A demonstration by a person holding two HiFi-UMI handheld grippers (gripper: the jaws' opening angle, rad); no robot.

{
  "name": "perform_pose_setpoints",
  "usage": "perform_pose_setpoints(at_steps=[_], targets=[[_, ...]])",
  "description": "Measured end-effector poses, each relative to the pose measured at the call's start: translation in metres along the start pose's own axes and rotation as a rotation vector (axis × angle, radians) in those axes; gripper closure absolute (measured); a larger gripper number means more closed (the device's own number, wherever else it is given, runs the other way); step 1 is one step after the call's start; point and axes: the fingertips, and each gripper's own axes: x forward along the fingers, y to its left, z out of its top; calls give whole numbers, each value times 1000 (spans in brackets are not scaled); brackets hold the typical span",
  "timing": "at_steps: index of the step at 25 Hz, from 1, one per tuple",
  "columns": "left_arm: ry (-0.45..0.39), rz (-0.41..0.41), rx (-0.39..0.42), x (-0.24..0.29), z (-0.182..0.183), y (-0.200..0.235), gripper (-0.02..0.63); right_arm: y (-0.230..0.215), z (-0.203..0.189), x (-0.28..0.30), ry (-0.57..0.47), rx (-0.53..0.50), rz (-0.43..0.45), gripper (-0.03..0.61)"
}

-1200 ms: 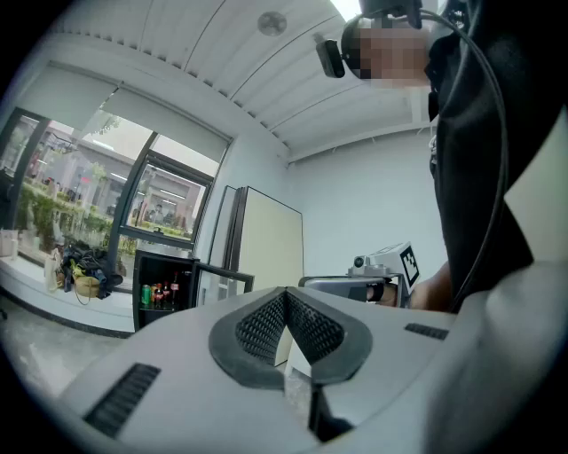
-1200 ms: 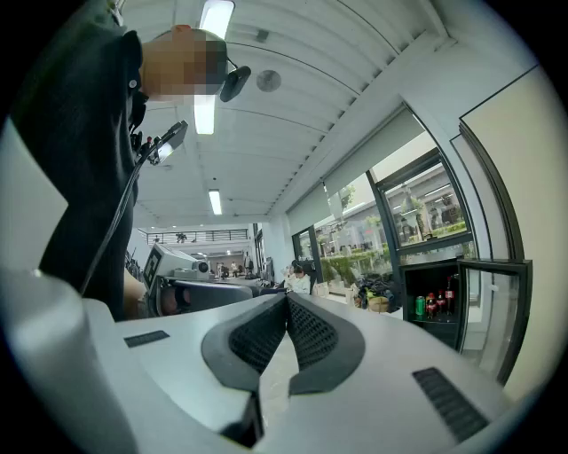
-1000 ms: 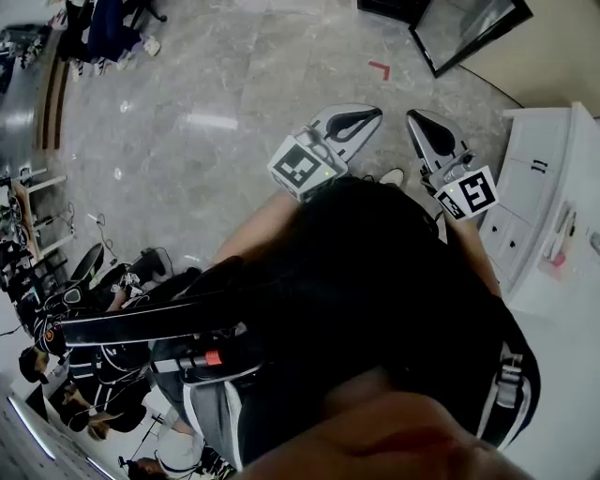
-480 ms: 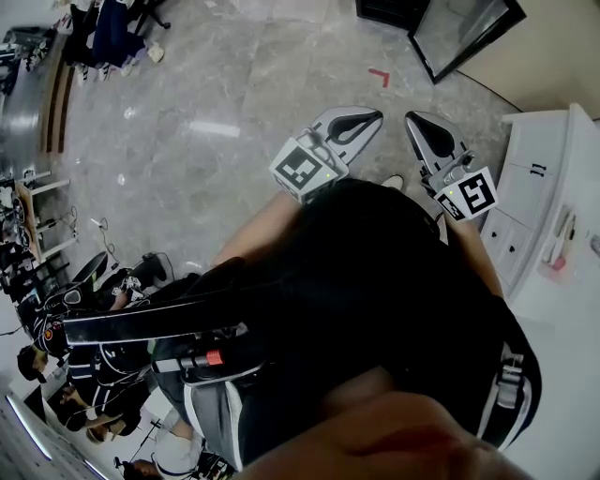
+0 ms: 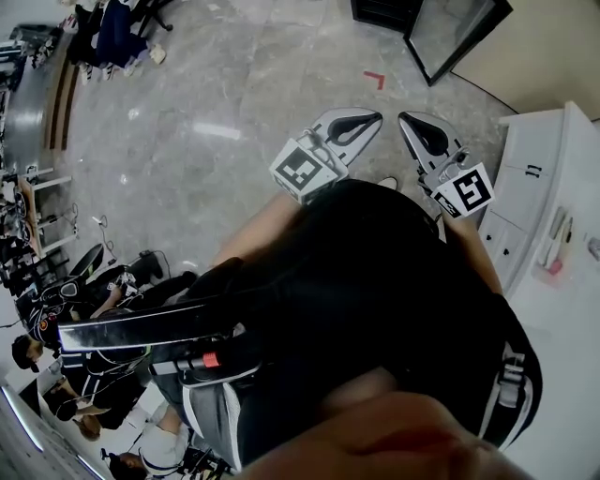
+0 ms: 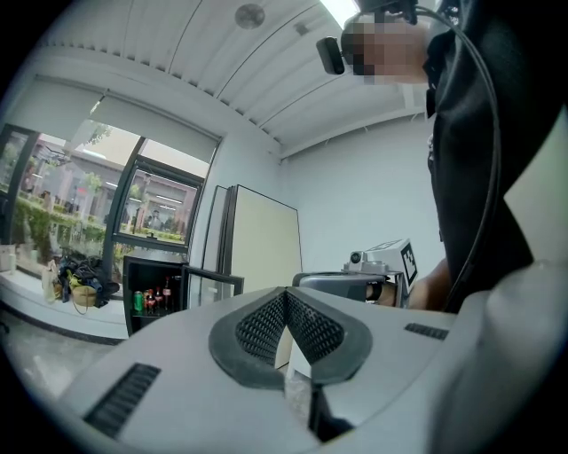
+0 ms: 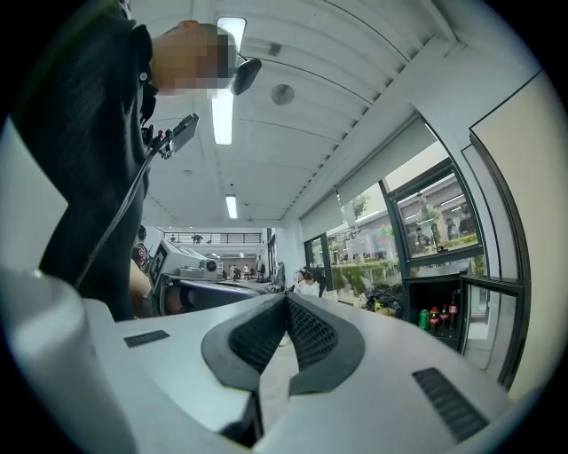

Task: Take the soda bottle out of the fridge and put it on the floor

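Only the head view shows the floor [image 5: 216,84]: grey marble, a red corner mark [image 5: 377,78], a white cabinet [image 5: 553,216] at the right and seated people [image 5: 42,337] at the lower left. There the fridge [image 5: 380,11] is cut by the top edge, its glass door [image 5: 459,33] swung open, and its inside cannot be seen. The 2 gripper views look into it: a green can [image 7: 423,319] and the soda bottles [image 7: 441,316], red-labelled, stand in a row inside, well apart from both tools. The left gripper [image 6: 286,297] has its jaws pressed together with nothing between them. The right gripper [image 7: 286,300] is likewise closed and empty. No bottle label is readable. Each marker cube [image 5: 302,169] carries only a black-and-white square pattern.
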Motion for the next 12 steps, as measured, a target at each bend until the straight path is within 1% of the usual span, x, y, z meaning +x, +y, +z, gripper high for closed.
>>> perform_pose_setpoints(at_steps=[5,9,12], targets=[[-1,38,-14,14,-4,-5,612,-13,-5,-9,7,0,11,565],[3,52,-18,25,-11,2,612,-29,-13,-9,4,17,9,565],[3,53,-16,25,-5,10,612,-33,-8,-2,-2,30,3,565]])
